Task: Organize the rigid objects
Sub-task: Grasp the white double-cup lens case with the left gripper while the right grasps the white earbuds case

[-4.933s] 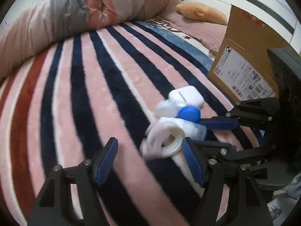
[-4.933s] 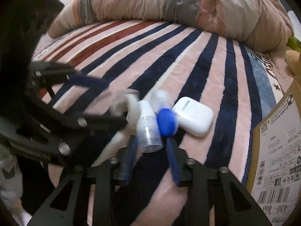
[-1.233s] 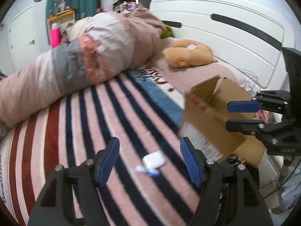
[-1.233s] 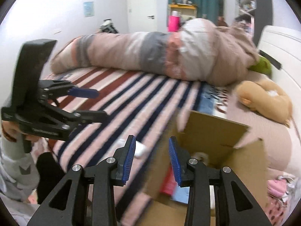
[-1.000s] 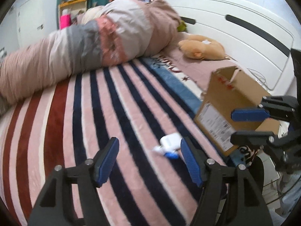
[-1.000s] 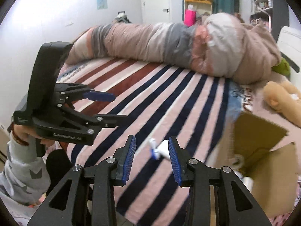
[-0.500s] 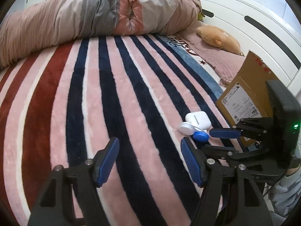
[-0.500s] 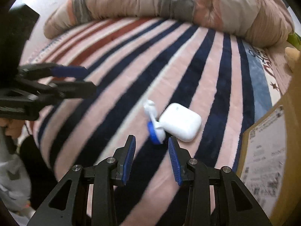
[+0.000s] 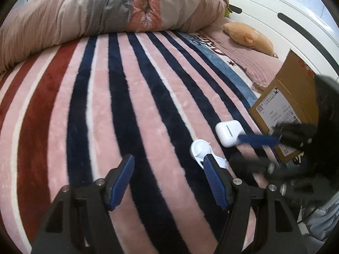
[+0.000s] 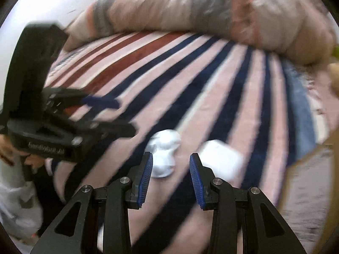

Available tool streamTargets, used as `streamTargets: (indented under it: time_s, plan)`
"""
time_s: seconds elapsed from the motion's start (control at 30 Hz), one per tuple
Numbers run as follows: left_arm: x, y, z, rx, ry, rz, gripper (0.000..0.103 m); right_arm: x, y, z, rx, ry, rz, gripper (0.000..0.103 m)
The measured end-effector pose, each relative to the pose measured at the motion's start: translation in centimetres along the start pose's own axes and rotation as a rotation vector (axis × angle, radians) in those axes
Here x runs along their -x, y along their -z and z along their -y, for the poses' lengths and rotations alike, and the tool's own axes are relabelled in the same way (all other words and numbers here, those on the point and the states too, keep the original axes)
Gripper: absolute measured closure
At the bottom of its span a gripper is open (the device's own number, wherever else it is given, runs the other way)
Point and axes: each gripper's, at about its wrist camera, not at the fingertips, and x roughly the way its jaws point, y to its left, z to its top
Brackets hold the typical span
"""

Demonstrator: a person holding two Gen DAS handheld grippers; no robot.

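The left gripper (image 9: pixel 168 174) stands about half open with nothing between its blue pads; only the striped blanket (image 9: pixel 135 110) shows in the gap. Its right-hand pad sits just in front of a small white bottle (image 9: pixel 201 148), which lies on its side on the blanket and is partly hidden behind that pad. The pads do not press on it.

The right gripper (image 10: pixel 170 170) has its jaws set fairly narrow, yet a clear gap stands between the pads and nothing is held there. In its own view, which is blurred, the white bottle (image 10: pixel 163 154) lies just beyond the left pad, and a white earbud case (image 10: pixel 220 160) lies just beyond the right pad. Neither thing is between the pads. In the left wrist view the right gripper (image 9: pixel 252 149) comes in from the right side, and the tip of its upper blue pad overlaps the earbud case (image 9: pixel 227 132); whether it touches the case cannot be told.

The case lies flat on the blanket, just beside the bottle and apart from it by a narrow strip. Near the case, to the right, stands a cardboard box (image 9: pixel 288 97) with a printed label on its side. Farther back, a rolled quilt (image 9: pixel 110 10) lies across the bed, and a tan plush toy (image 9: pixel 247 36) rests by the white headboard (image 9: pixel 281 4).

A hand (image 10: pixel 31 158) in a pale sleeve holds the left gripper (image 10: pixel 118 116) at the left of the right wrist view.
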Motion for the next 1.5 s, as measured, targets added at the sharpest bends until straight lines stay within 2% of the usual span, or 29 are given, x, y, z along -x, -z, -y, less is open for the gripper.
streamTargets:
  time_s: [0.03, 0.07, 0.17, 0.23, 0.27, 0.3, 0.4, 0.5, 0.57, 0.63, 0.7, 0.9, 1.03, 1.17, 1.27, 1.4, 1.5]
  plan:
    - [-0.2, 0.1, 0.3, -0.009, 0.012, -0.004, 0.039, 0.1, -0.1, 0.3, -0.007, 0.037, 0.001, 0.065]
    - [-0.3, 0.2, 0.5, -0.020, 0.022, -0.006, 0.039, 0.1, -0.1, 1.0, -0.022, 0.086, -0.005, 0.055]
    - [-1.0, 0.5, 1.9, -0.070, 0.070, -0.017, 0.039, -1.0, -0.1, 2.4, -0.051, 0.135, -0.033, 0.052]
    - [-2.0, 0.5, 2.9, -0.093, 0.081, -0.028, 0.039, -2.0, -0.1, 3.0, -0.048, 0.140, -0.050, 0.051]
    - [-2.3, 0.4, 3.0, -0.094, 0.080, -0.033, 0.039, -2.6, -0.1, 3.3, -0.047, 0.137, -0.059, 0.045]
    - [-2.7, 0.4, 3.2, -0.095, 0.075, -0.037, 0.039, -2.7, 0.0, 3.5, -0.056, 0.121, -0.059, 0.044]
    - [-3.5, 0.3, 4.0, -0.126, 0.054, -0.014, 0.039, -3.3, 0.2, 4.4, -0.090, 0.058, -0.056, 0.044]
    - [-4.2, 0.4, 4.4, -0.145, 0.028, -0.012, 0.040, -3.8, 0.3, 4.1, -0.083, 0.065, -0.057, 0.044]
    - [-4.2, 0.6, 4.4, -0.157, 0.013, -0.004, 0.047, -4.0, 0.3, 3.6, -0.054, 0.082, -0.050, 0.048]
    - [-3.8, 0.8, 4.1, -0.156, 0.007, -0.001, 0.069, -3.9, 0.5, 3.3, -0.047, 0.095, -0.045, 0.048]
    - [-3.3, 0.9, 3.6, -0.143, 0.019, -0.005, 0.077, -3.7, 0.7, 3.1, -0.044, 0.101, -0.040, 0.048]
    - [-1.5, 1.9, 2.6, -0.112, -0.004, -0.010, 0.077, -2.6, 1.3, 2.2, -0.038, 0.066, -0.049, 0.048]
    - [-0.1, 2.9, 1.9, -0.092, -0.011, -0.015, 0.077, -1.5, 2.5, 0.9, -0.018, 0.002, -0.067, 0.048]
    - [0.0, 3.6, 1.1, -0.053, -0.034, -0.029, 0.077, -1.2, 3.5, 0.1, -0.003, 0.010, -0.064, 0.047]
    - [-0.5, 3.5, 1.1, -0.032, -0.039, -0.025, 0.072, -1.4, 3.8, 0.0, -0.012, 0.014, -0.052, 0.046]
    - [-1.3, 3.0, 1.5, -0.021, -0.137, 0.012, 0.068, -1.8, 3.7, -0.3, 0.001, 0.027, -0.043, 0.043]
    - [-1.8, 2.9, 1.4, 0.001, -0.175, 0.036, 0.068, -1.9, 3.7, -0.5, 0.009, 0.034, -0.035, 0.043]
